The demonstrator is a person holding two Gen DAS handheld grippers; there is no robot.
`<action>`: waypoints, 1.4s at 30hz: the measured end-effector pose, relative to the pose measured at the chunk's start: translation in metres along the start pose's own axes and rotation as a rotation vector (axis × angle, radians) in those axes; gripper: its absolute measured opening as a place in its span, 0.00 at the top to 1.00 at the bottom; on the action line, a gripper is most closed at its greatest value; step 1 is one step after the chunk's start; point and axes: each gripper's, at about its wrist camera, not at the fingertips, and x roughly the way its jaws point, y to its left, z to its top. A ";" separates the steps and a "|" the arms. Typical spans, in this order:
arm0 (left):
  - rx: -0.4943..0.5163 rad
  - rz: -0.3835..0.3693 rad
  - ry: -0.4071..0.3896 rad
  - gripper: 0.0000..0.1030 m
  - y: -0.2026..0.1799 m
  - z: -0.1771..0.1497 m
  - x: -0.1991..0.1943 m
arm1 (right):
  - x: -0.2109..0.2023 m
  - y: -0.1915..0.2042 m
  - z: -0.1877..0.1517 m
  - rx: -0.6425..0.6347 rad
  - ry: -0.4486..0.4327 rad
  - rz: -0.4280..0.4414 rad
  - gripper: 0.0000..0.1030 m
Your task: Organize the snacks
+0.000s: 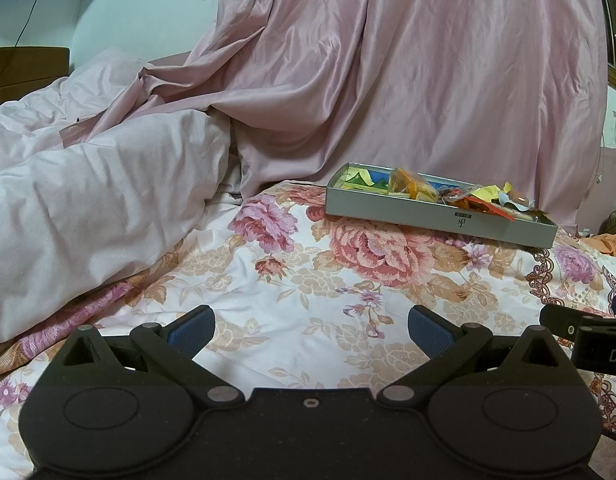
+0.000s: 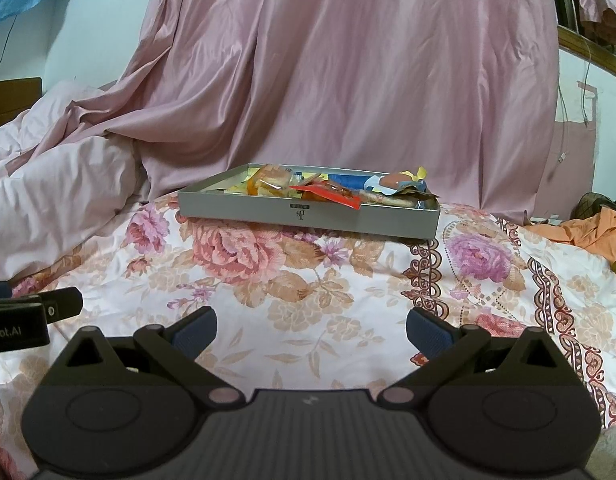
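Note:
A shallow grey box (image 2: 308,216) sits on the floral bedsheet, filled with several wrapped snacks (image 2: 328,190) in orange, red, yellow and blue. In the left wrist view the same box (image 1: 436,212) lies ahead to the right, with snacks (image 1: 460,194) piled inside. My left gripper (image 1: 311,330) is open and empty, low over the sheet, well short of the box. My right gripper (image 2: 311,330) is open and empty too, straight in front of the box and apart from it. Each gripper shows at the edge of the other's view.
A pink satin curtain (image 2: 328,80) hangs behind the box. A pale pink duvet (image 1: 88,200) is bunched at the left. Orange cloth (image 2: 596,228) lies at the far right. The floral sheet (image 2: 328,292) stretches between grippers and box.

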 end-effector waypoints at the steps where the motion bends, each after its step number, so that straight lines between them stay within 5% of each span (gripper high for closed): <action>1: 0.001 0.000 0.000 0.01 -0.001 0.000 0.000 | 0.000 0.000 0.000 0.000 0.000 0.000 0.00; 42: 0.046 0.047 0.018 0.01 -0.008 0.001 -0.004 | 0.000 0.002 -0.004 -0.001 0.011 0.001 0.00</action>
